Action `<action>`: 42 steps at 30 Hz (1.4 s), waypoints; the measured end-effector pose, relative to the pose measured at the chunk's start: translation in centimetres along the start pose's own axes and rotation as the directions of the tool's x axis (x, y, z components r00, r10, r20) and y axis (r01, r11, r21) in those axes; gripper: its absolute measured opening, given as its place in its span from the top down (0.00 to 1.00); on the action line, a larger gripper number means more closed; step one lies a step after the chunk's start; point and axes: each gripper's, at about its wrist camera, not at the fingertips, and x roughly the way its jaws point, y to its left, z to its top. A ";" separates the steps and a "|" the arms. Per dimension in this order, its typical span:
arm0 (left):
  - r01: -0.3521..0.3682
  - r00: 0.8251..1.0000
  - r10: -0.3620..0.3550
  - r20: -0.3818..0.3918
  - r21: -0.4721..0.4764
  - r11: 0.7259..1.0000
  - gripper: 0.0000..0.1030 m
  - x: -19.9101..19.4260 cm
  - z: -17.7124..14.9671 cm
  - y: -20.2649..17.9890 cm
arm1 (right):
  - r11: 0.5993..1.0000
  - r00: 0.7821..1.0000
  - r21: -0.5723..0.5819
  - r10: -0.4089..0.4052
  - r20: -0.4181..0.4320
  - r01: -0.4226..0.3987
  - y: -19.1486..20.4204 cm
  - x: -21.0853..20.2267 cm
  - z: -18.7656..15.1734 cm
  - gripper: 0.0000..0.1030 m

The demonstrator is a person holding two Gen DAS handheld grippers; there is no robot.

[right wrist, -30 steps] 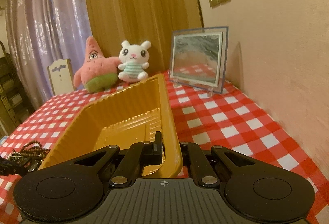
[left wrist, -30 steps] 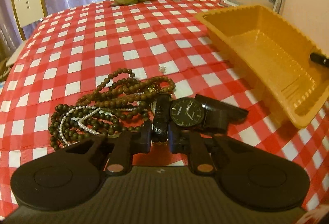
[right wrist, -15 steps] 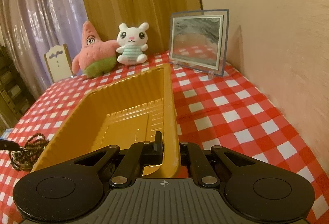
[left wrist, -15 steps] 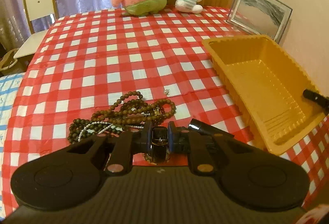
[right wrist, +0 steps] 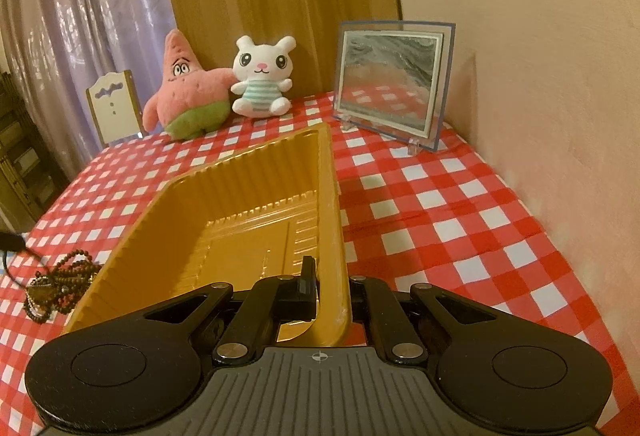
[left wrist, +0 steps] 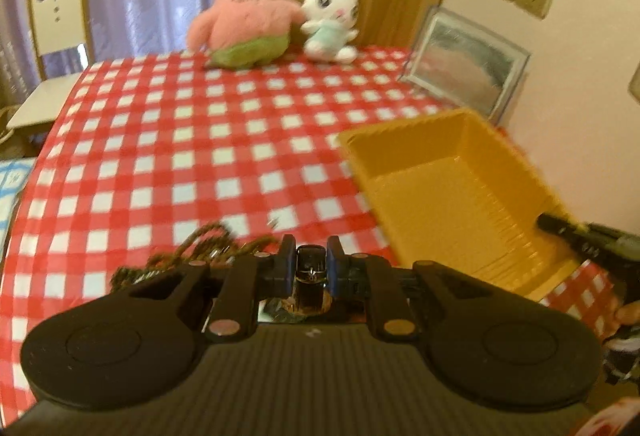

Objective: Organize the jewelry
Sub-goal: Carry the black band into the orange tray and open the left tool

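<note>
My left gripper (left wrist: 311,262) is shut on the black strap of a wristwatch (left wrist: 310,278) and holds it above the red checked table. The watch face is hidden below the fingers. Brown bead necklaces (left wrist: 192,254) lie on the cloth just left of it; they also show in the right wrist view (right wrist: 60,286). The yellow plastic tray (left wrist: 460,195) stands to the right, empty. My right gripper (right wrist: 328,284) is shut on the tray's near right rim (right wrist: 338,256); it also shows in the left wrist view (left wrist: 580,236).
A pink starfish plush (right wrist: 184,87) and a white bunny plush (right wrist: 262,77) sit at the table's far edge. A framed picture (right wrist: 390,81) leans by the right wall. A white chair (left wrist: 56,15) stands beyond the far left corner.
My left gripper has lifted the watch off the table and away from the beads, rising and turning toward the tray. The right gripper keeps its hold on the tray rim.
</note>
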 end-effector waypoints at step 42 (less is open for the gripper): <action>0.109 0.993 -0.113 -0.044 -0.073 0.991 0.65 3.0 -3.4 -3.5 | 0.976 0.994 -0.191 -0.105 0.006 0.104 2.9 -0.2 -0.9 0.96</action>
